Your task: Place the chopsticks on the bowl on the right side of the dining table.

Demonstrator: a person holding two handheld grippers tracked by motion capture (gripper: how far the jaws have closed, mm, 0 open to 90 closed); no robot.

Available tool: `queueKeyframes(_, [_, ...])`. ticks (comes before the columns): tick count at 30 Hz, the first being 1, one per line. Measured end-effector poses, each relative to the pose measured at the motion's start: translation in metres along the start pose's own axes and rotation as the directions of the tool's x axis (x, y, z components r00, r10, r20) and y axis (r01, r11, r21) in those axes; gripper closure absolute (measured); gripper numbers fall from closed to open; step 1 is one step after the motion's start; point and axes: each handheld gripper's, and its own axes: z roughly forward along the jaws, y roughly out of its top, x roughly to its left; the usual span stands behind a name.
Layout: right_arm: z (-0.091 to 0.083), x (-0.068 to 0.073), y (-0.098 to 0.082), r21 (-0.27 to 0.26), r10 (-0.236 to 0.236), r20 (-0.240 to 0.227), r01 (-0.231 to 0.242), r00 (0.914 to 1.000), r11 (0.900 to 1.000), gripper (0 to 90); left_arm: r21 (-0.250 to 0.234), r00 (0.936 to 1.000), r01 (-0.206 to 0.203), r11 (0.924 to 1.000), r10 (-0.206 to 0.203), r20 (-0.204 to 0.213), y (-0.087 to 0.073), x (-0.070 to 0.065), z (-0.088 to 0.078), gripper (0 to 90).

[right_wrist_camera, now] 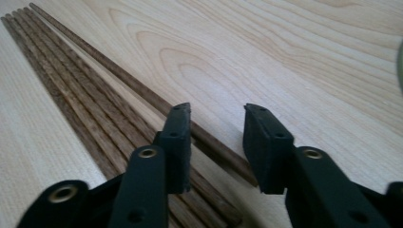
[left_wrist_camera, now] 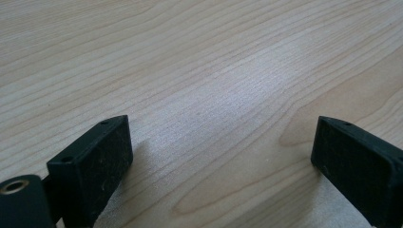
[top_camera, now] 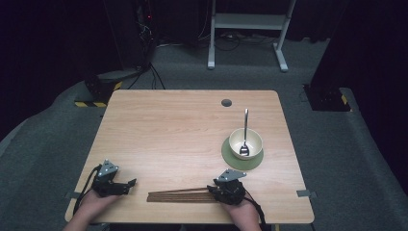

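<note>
Cream bowl [top_camera: 246, 143] near my table's [top_camera: 168, 130] right edge holds one spoon [top_camera: 245, 132]. Five or so chopsticks [top_camera: 180, 195] at the front edge; my right gripper [right_wrist_camera: 216, 142] straddles one unpinched, left gripper [left_wrist_camera: 221, 156] open.

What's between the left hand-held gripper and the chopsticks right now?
Bare tabletop, seen in the high view: nothing lies between the left hand-held gripper and the chopsticks.
</note>
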Motion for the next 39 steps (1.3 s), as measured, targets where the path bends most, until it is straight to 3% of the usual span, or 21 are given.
queueKeyframes(10, [-0.002, -0.01, -0.001, -0.004, 0.016, 0.034, -0.015, 0.9993, 1.0, 75.4, 0.0, 1.0, -0.001, 1.0, 0.001, -0.002, 0.0, 0.0, 0.0, 6.6])
queueKeyframes(22, [-0.007, -0.018, -0.006, -0.01, 0.007, 0.038, -0.007, 0.9993, 1.0, 76.0, 0.0, 1.0, -0.004, 1.0, 0.004, 0.0, 0.0, 0.0, 0.0, 6.5])
queueKeyframes(28, [-0.001, -0.017, 0.0, -0.006, -0.049, 0.028, 0.049, 0.9984, 0.999, 70.0, 0.0, 1.0, -0.006, 1.0, 0.006, 0.002, 0.0, 0.0, 0.0, 6.4])
queueKeyframes(31, [0.007, -0.012, 0.008, 0.015, -0.125, 0.027, 0.124, 0.9918, 0.992, 71.2, 0.001, 0.9999, -0.009, 1.0, 0.009, 0.01, 0.001, 0.0, 0.001, 6.3])
queueKeyframes(39, [0.012, -0.012, 0.014, 0.021, -0.164, -0.007, 0.164, 0.9864, 0.986, 79.2, 0.001, 0.9999, -0.011, 0.9999, 0.011, 0.009, 0.0, 0.0, 0.0, 6.3])
